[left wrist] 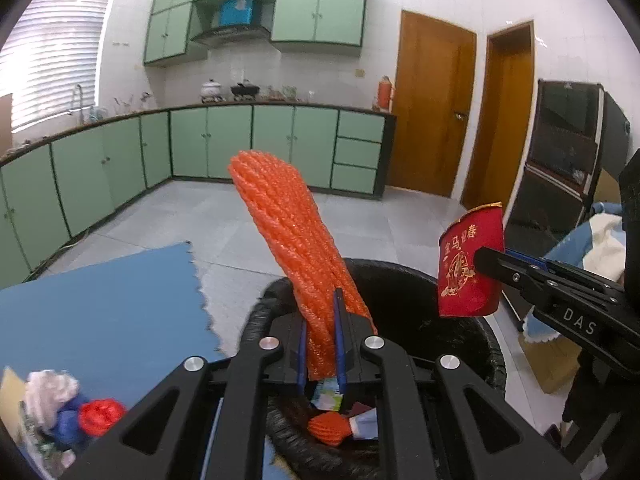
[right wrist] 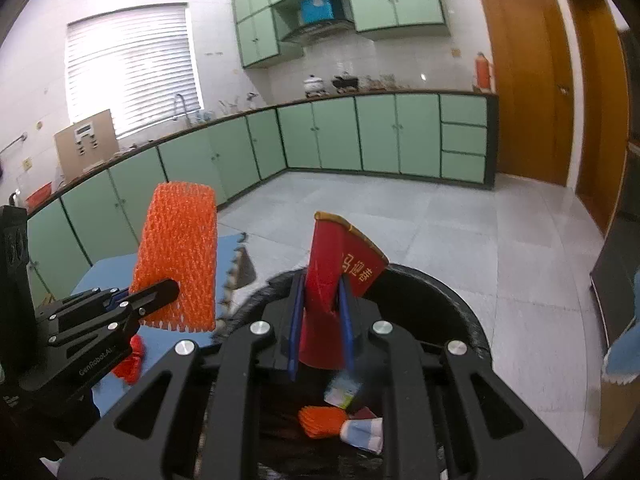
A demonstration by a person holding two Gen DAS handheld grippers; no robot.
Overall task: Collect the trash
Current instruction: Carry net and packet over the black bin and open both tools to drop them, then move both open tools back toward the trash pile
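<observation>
Left wrist view: left gripper [left wrist: 322, 344] is clamped on an orange foam net [left wrist: 294, 232], held upright over the black bin [left wrist: 460, 320]. Right gripper [right wrist: 320, 332] is pinching a red envelope [right wrist: 340, 268] above the same bin. More scraps already sit inside, and a red net [left wrist: 100, 416] lies on the blue mat [left wrist: 104, 304].

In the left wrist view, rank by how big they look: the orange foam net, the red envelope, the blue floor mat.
1. Blue floor mat
2. Orange foam net, though it sits very near the camera, so its size is inflated
3. Red envelope
</observation>
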